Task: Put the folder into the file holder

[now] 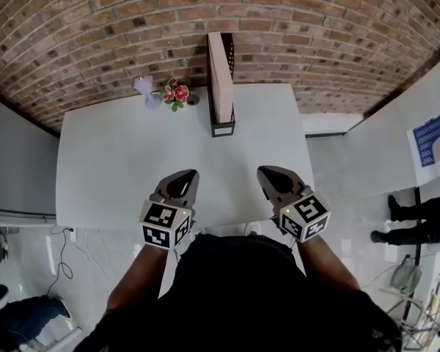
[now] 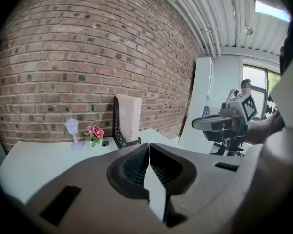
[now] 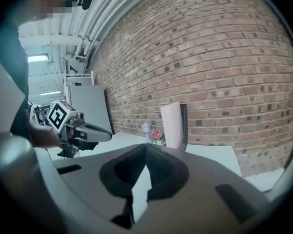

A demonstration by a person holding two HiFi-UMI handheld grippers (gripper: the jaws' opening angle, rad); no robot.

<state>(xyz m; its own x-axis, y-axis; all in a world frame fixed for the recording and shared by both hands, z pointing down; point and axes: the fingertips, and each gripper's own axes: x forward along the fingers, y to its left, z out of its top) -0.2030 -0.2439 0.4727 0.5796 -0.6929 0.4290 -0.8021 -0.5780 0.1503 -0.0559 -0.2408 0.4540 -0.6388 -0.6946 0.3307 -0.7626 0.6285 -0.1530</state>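
Though meant to go into the file holder [image 1: 224, 129], already stands inside it: finds the folder [image 1: 220, 75] upright on its long edge, a pale slab filling the black mesh holder at the far side of the table [image 1: 110, 167], by the brick wall [image 1: 95, 20]. Runs lengthwise straight away from the person, narrow end toward the near side. Lies ahead of both sets of fingertips, well apart from them across bare tabletop, roughly on the midline between the two.

Shows the left gripper [image 1: 185, 178] over the near edge, jaws pressed together tip to tip on nothing. Shows the right gripper [image 1: 270, 174] the same beside it: jaws together, empty, tilted a little downward toward the holder. Puts neither hand clearly nearer: sits slightly left of centre in the left gripper view and slightly right of centre in the right gripper view, so favours neither by much.

Leaves a small lamp [image 1: 145, 88] and some pink flowers [image 1: 176, 92] to the holder's left, clear of the folder.

Reads as done, judging by how things lie: nothing left to carry or slot in. Calls, if anything, only for a straight reach forward along the folder's own axis to square it up, with jaws parted first.
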